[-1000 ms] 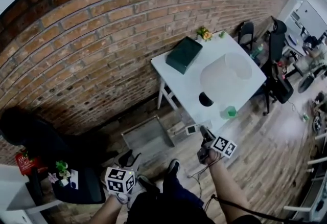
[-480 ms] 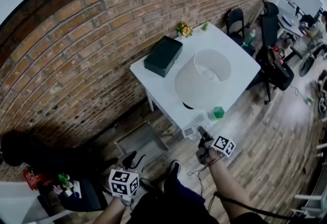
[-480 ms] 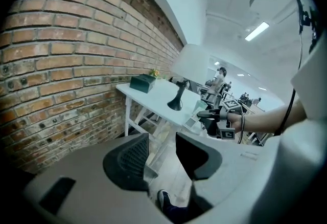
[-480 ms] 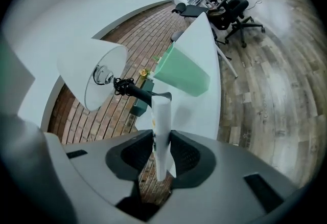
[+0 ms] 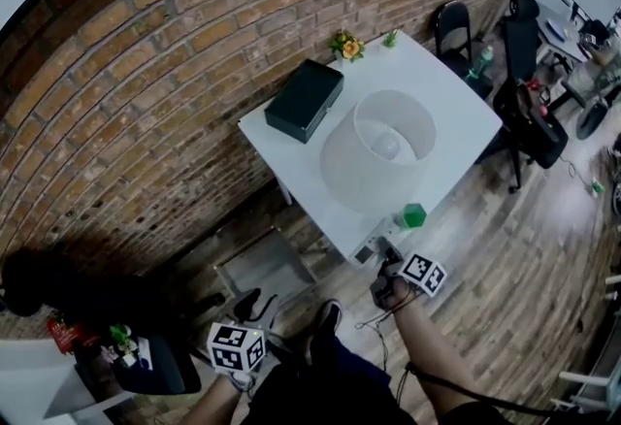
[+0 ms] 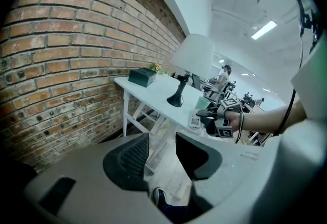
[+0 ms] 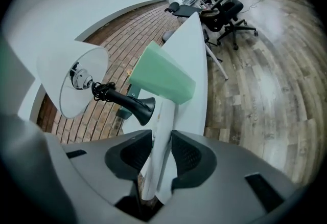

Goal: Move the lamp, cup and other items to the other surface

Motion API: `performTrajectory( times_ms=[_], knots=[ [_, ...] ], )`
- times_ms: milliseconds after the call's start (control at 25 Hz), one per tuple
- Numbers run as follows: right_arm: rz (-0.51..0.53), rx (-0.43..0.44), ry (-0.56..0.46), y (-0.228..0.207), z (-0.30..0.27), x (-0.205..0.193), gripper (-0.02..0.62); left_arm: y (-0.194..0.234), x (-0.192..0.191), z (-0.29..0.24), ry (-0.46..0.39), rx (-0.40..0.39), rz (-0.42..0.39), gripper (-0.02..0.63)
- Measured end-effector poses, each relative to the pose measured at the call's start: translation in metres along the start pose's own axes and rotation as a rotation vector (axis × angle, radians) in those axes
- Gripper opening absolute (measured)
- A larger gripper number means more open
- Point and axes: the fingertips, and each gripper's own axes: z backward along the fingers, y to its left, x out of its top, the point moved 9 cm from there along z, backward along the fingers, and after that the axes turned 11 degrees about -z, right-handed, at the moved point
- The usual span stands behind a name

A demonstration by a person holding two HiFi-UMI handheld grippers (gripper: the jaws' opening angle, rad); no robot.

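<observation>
Brick wall (image 5: 165,74) runs behind a white desk (image 5: 456,113) that stands on a wooden floor (image 5: 505,268). The lamp (image 5: 378,151) is upright near the middle of the desk, with its white shade wide open to the head view and its black base on the top. A dark green box (image 5: 306,100) lies toward the wall side, and a small bunch of flowers (image 5: 347,47) sits at the far edge. The green cup (image 5: 414,215) stands at the near edge, close to the corner.

At that corner is a small white device (image 5: 367,251), flat with a grey screen, just beside the cup. The right tool (image 7: 162,138) has it edge-on between its jaws. The gap is narrow and the pads lie against both faces of the device, though the jaws have just been easing apart a little. Whether the device's lower edge already rests on the desk top I cannot tell (the tool's body covers that spot in its own view).

The left tool (image 6: 162,146) is held low by the person's body, well apart from the desk. Its jaws stand clearly apart with nothing between them; only the floor and a dark shoe (image 6: 160,197) show beyond the gap. From its view the right tool's marker cube and the person's hand appear at the desk corner, beside the device and the cup.
</observation>
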Motion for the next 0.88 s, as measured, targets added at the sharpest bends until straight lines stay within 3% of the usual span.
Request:
performTrajectory(
  times_ms=[240, 400, 880],
  knots=[
    [0.228, -0.070, -0.022, 0.007, 0.004, 0.007, 0.181, -0.011, 0.008, -0.011, -0.008, -0.013, -0.011, 0.161],
    [0.236, -0.074, -0.025, 0.005, 0.017, 0.007, 0.227, -0.017, 0.014, -0.014, -0.017, -0.018, -0.023, 0.161],
    [0.558, -0.008, -0.126, 0.065, 0.065, -0.009, 0.143, 0.001, 0.033, 0.010, -0.102, -0.010, -0.050, 0.160]
  ],
)
